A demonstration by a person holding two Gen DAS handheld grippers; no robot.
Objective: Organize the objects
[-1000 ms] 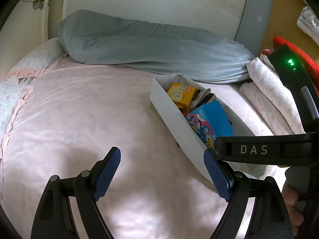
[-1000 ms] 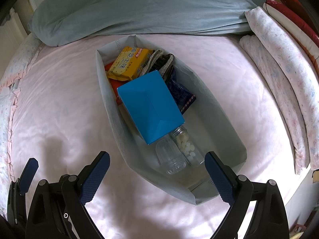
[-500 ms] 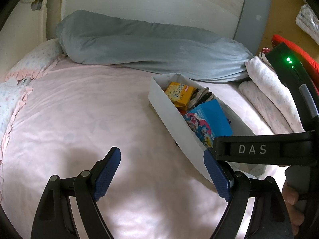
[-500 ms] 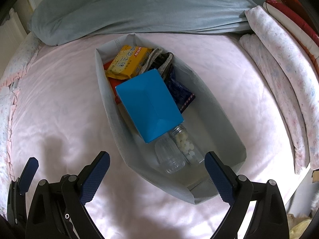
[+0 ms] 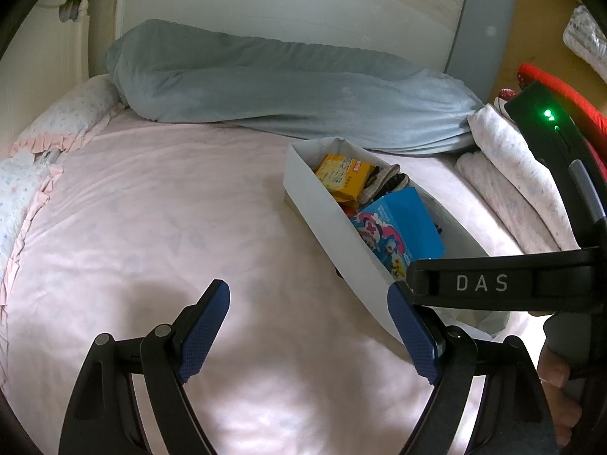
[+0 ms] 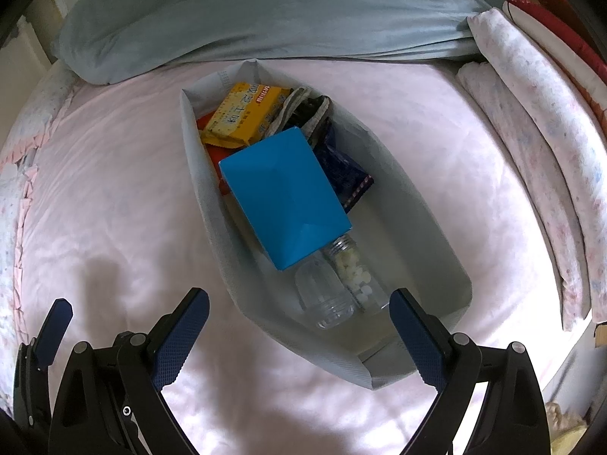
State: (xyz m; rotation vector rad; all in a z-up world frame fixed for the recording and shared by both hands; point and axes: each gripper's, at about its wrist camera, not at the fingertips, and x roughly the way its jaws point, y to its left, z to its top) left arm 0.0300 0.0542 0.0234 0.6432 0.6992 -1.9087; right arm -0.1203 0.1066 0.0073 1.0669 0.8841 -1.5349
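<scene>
A long grey fabric bin (image 6: 205, 174) (image 5: 322, 204) lies on the pink bed. Inside it are a blue box (image 6: 284, 197) (image 5: 409, 223), a yellow packet (image 6: 246, 113) (image 5: 343, 176), dark folded cloth (image 6: 303, 110), a dark blue snack bag (image 6: 345, 174) and two clear bottles (image 6: 341, 284), one with white pills. My right gripper (image 6: 299, 322) hangs open above the bin's near end, with nothing between its fingers. My left gripper (image 5: 309, 314) is open over bare sheet left of the bin. The right gripper's black body (image 5: 531, 276) crosses the left wrist view.
A grey-blue bolster pillow (image 5: 284, 91) (image 6: 246, 19) lies across the head of the bed. Rolled floral quilts (image 6: 531, 151) (image 5: 512, 174) line the right side, with red fabric (image 5: 561, 91) behind. Frilled pillows (image 5: 57, 125) sit at the left. A hand (image 5: 557, 375) grips the right handle.
Both views have drifted slightly; the bin sits a little lower and nearer in the right wrist view. Neither gripper has opened, shut or taken hold of anything.
</scene>
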